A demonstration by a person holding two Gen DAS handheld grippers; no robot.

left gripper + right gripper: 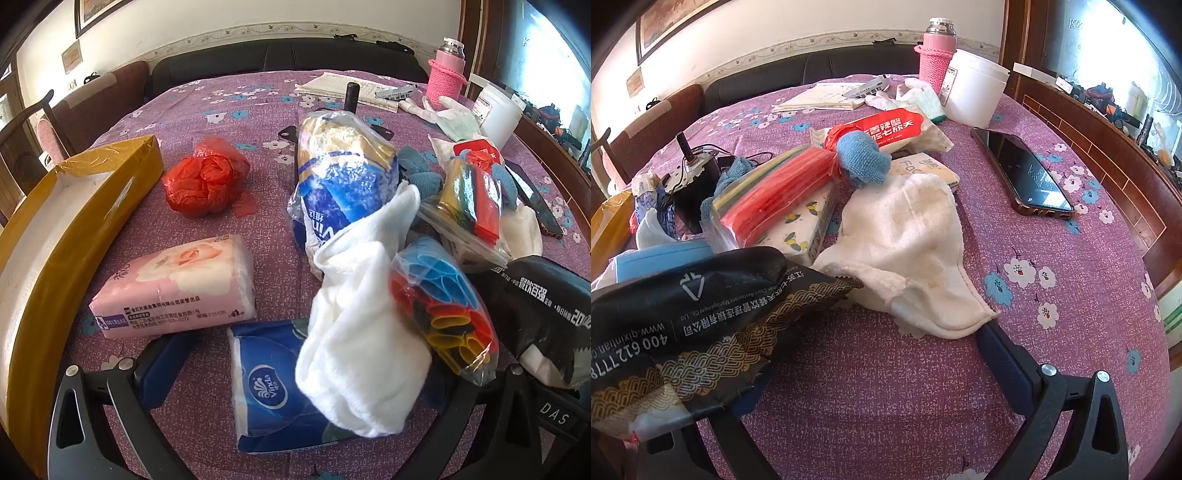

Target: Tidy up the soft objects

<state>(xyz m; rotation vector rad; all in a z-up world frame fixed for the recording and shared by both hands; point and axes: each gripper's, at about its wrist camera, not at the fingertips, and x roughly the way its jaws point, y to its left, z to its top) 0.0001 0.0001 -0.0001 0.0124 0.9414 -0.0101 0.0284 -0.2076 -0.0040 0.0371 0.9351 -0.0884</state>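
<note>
My left gripper (295,373) is open and points down at the purple tablecloth. A blue Vinda tissue pack (266,391) lies between its fingers, clear of the left pad (166,354). A white towel (354,332) drapes over the pack and hides the right finger. A pink tissue pack (173,288) and a red plastic bag (207,177) lie to the left. My right gripper (879,369) is open over bare cloth. A stained white cloth (908,243) lies just beyond its right finger (1008,358). A black packet (701,306) covers its left finger.
An open yellow box (55,229) stands at the left edge. A bag of coloured clips (443,306), a blue-and-gold bag (340,177), a red wipes pack (897,129) and a blue cloth (864,158) crowd the middle. A phone (1023,173), white jar (971,88) and pink flask (934,55) sit on the right.
</note>
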